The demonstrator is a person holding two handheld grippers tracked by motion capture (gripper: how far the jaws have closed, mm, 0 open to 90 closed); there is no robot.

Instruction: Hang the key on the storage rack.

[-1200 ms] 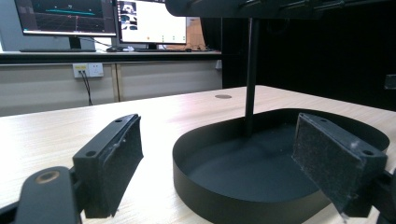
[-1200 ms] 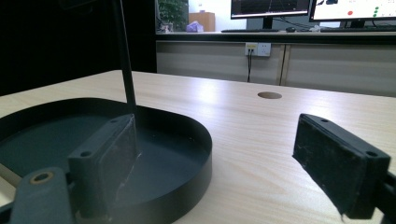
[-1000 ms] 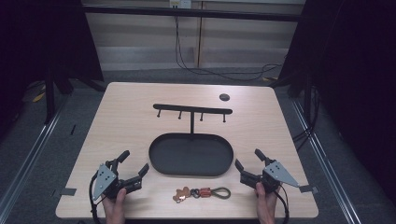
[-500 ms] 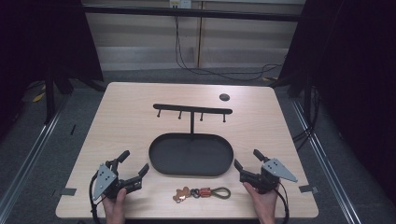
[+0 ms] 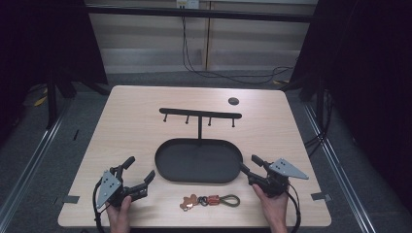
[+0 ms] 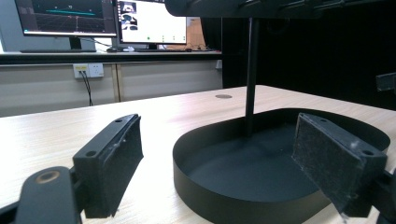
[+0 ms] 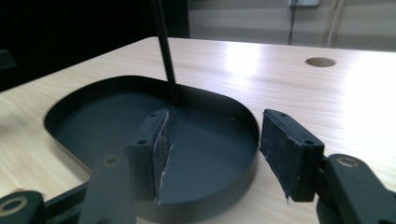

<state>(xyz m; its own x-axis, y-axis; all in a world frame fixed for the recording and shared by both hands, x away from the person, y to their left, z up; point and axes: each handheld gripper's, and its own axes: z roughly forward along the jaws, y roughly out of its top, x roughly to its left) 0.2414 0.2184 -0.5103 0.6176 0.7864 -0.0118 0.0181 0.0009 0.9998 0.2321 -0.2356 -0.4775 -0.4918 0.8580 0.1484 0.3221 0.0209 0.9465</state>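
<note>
**Grippers waiting open, keyring not yet touched**

Both grippers are sitting on the table (image 5: 145, 104) with jaws spread wide and nothing between them: the left gripper (image 5: 141, 176) beside the oval tray's (image 5: 167, 172) left end, the right gripper (image 5: 248, 165) at its right end. Between them, near the front edge, the keyring (image 5: 209, 200) is lying flat, apart from both. Behind the tray, the hook stand (image 5: 200, 115) is holding nothing, so any hanging or placing is seemingly yet to begin.
</note>
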